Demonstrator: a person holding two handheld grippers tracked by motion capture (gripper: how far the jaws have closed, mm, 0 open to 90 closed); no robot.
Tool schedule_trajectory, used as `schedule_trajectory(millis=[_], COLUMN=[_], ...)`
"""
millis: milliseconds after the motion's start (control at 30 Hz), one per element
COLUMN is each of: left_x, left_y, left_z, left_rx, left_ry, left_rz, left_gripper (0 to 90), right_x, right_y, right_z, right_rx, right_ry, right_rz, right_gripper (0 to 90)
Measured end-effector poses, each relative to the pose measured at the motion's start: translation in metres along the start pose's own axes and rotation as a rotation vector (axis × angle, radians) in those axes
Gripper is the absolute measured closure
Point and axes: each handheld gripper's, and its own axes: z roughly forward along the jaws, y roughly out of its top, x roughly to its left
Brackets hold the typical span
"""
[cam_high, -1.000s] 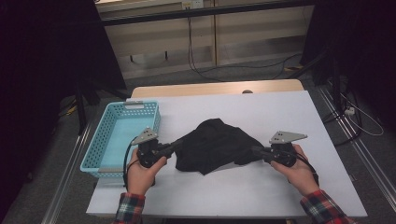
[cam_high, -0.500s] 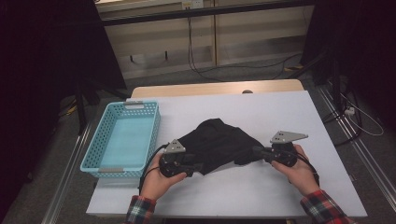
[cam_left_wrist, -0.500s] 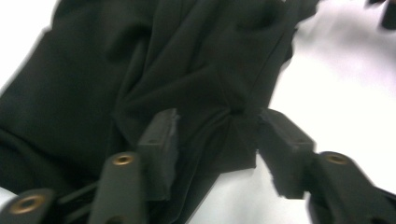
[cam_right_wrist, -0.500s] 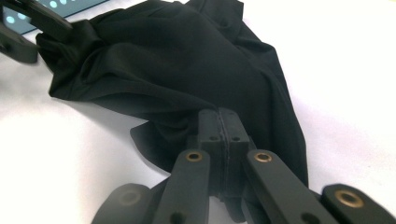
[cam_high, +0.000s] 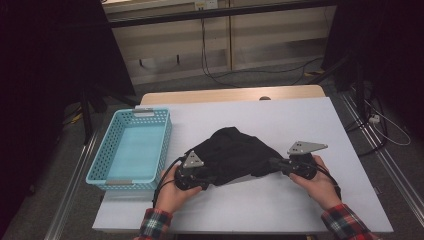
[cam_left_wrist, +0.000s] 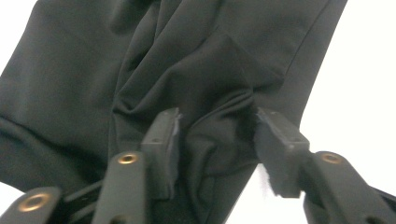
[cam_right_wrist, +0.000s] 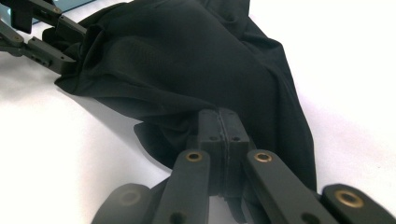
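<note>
White table (cam_high: 300, 120), one black cloth (cam_high: 235, 152), one basket (cam_high: 131, 150)

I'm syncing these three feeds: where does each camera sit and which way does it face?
High view: above the near table edge, facing forward and down; both hands, plaid cuffs.
Left gripper view: on the left gripper, facing the crumpled black cloth garment; its fingers.
Right gripper view: on the right gripper; its fingers clamp cloth.
Shared: the garment.

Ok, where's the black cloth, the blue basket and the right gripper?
black cloth (cam_high: 235, 152), high view, middle of the bunched fabric.
blue basket (cam_high: 162, 145), high view, right wall.
right gripper (cam_right_wrist: 222, 123), right gripper view, between its fingers.
</note>
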Motion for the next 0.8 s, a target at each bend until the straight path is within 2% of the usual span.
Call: schedule_trajectory(millis=[133, 167, 233, 300, 500, 567, 633, 800], left_x=[0.002, 0.002, 0.002, 0.003, 0.008, 0.011, 0.015, 0.023], left_y=[0.001, 0.002, 0.004, 0.008, 0.015, 0.015, 0.015, 0.012], left_z=[-0.002, -0.003, -0.006, -0.015, -0.038, -0.046, -0.052, -0.058], left_rx=[0.009, 0.016, 0.005, -0.052, -0.180, -0.242, -0.283, -0.310], left_ry=[-0.001, -0.016, -0.007, -0.030, -0.022, -0.020, -0.017, -0.022], left_rz=[-0.018, -0.031, -0.045, -0.078, -0.120, -0.159, -0.187, -0.239], left_gripper=[68.9, 73.8, 78.0, 82.0, 85.3, 85.5, 85.4, 85.3], right_x=[0.000, 0.000, 0.000, -0.001, -0.003, -0.003, -0.002, 0.003], right_y=[0.000, 0.000, 0.000, 0.000, -0.001, -0.001, -0.001, 0.000], right_z=[0.000, -0.001, -0.001, -0.002, -0.004, -0.004, -0.004, -0.001], right_rx=[0.003, 0.003, 0.003, 0.003, 0.000, -0.001, 0.001, 0.015], right_ry=[0.000, 0.000, 0.000, -0.001, -0.002, 0.003, 0.009, 0.026], right_rz=[-0.001, 0.000, -0.001, 0.002, 0.012, 0.010, 0.007, -0.013], right_gripper=[90.0, 90.0, 90.0, 90.0, 90.0, 90.0, 90.0, 90.0])
